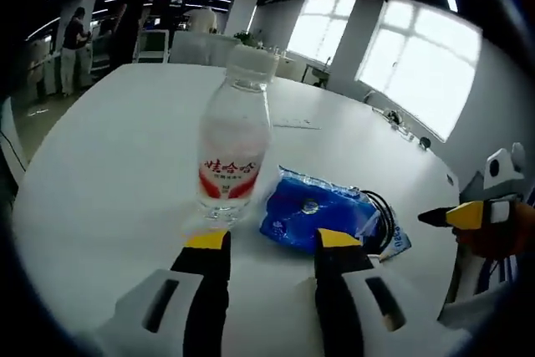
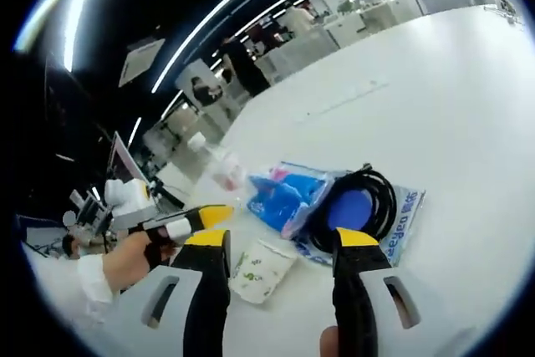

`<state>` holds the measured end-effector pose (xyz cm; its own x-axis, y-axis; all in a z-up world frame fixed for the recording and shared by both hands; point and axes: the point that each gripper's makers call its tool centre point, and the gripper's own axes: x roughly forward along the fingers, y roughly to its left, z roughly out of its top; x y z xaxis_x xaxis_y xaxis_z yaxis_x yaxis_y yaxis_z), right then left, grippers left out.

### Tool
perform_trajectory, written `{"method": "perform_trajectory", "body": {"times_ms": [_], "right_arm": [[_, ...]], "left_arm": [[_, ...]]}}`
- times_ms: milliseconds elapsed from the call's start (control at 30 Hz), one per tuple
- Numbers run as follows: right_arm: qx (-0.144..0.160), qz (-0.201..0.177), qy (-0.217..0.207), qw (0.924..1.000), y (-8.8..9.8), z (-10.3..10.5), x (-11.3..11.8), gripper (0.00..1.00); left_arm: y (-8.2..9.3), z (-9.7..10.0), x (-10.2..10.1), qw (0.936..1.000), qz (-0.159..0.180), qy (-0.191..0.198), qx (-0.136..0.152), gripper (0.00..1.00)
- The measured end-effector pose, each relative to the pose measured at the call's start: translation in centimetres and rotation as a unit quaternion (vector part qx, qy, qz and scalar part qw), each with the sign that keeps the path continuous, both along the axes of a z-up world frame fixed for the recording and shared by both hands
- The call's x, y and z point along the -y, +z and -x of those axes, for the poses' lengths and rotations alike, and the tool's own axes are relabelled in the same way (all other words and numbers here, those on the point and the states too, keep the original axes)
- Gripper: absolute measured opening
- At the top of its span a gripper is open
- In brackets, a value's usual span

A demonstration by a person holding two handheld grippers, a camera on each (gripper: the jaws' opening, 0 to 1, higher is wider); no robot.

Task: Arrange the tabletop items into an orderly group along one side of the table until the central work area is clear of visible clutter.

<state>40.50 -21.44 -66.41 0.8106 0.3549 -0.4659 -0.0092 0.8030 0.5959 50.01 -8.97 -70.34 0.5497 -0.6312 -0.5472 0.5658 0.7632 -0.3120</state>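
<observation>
The left tongs (image 1: 272, 244) stood wide and empty just short of the water bottle (image 1: 235, 141), which stood upright on the white table (image 1: 109, 165) with a blue packet (image 1: 313, 211) beside it. The right tongs (image 2: 282, 242) gaped empty over a paper cup (image 2: 261, 269) lying by a black cable coil (image 2: 376, 198). The things lay loosely bunched, so I judged the grouping unfinished. What the coil encircled was hard to tell.
</observation>
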Motion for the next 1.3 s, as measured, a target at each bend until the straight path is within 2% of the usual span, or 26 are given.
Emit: {"method": "perform_trajectory", "body": {"times_ms": [133,200,233,267,333,400,467,567,633,733,800,867,933,1000,1100,1300], "right_arm": [[-0.007,-0.009,0.003,0.9999,-1.0,-1.0,-0.6,0.43],[-0.020,-0.004,0.009,0.9998,-2.3,-1.3,-0.9,0.38],[-0.039,0.006,0.014,0.9991,-3.4,-1.1,-0.9,0.36],[-0.047,0.007,0.015,0.9988,-3.7,-1.0,-1.0,0.35],[-0.041,0.006,0.017,0.9990,-3.9,-1.3,-1.5,0.34],[-0.030,-0.012,0.027,0.9991,-3.6,-1.8,-2.4,0.31],[-0.037,-0.037,0.011,0.9986,-3.8,-2.6,-2.7,0.31],[-0.057,-0.049,-0.020,0.9970,-4.7,-3.6,-2.3,0.33],[-0.061,-0.046,-0.018,0.9969,-5.0,-4.2,-2.4,0.32],[-0.070,-0.006,-0.019,0.9974,-6.1,-4.6,-1.7,0.23],[-0.077,-0.017,-0.025,0.9966,-6.5,-4.6,-1.6,0.17],[-0.079,-0.021,-0.024,0.9964,-6.6,-4.6,-1.7,0.07],[-0.071,-0.006,-0.019,0.9973,-6.6,-4.6,-1.5,0.00],[-0.070,-0.005,-0.019,0.9973,-6.6,-4.5,-1.4,0.00],[-0.070,-0.032,-0.032,0.9965,-6.2,-4.4,-1.0,0.00],[-0.059,-0.044,-0.035,0.9966,-4.7,-4.1,-0.3,0.00]], "left_arm": [[-0.8,-0.6,0.9,0.9999,0.005,0.003,-0.014,0.33],[-1.2,-1.0,1.3,0.9997,0.010,0.010,-0.019,0.34],[-1.6,-1.3,1.6,0.9997,0.010,0.011,-0.022,0.34],[-1.9,-1.4,1.8,0.9996,0.007,0.010,-0.024,0.35],[-1.9,-1.3,1.9,0.9996,0.005,0.010,-0.024,0.33],[-1.9,-1.4,1.9,0.9997,0.004,0.013,-0.020,0.27],[-2.0,-1.2,2.0,0.9997,0.005,0.013,-0.020,0.20],[-2.2,-1.1,1.8,0.9997,-0.001,0.016,-0.019,0.18],[-2.4,-1.2,1.6,0.9995,-0.005,0.022,-0.020,0.17],[-2.4,-1.2,1.7,0.9995,-0.003,0.025,-0.021,0.12],[-2.4,-1.2,1.8,0.9995,-0.005,0.024,-0.020,0.09],[-2.3,-1.2,1.9,0.9996,-0.007,0.025,-0.015,0.06],[-2.4,-1.1,1.9,0.9995,-0.008,0.026,-0.017,0.04],[-2.3,-1.0,1.9,0.9995,-0.008,0.026,-0.016,0.00],[-1.5,-0.7,1.8,0.9995,0.002,0.029,-0.011,0.00],[-0.3,-0.3,2.1,0.9999,0.001,0.017,0.003,0.00]]}}
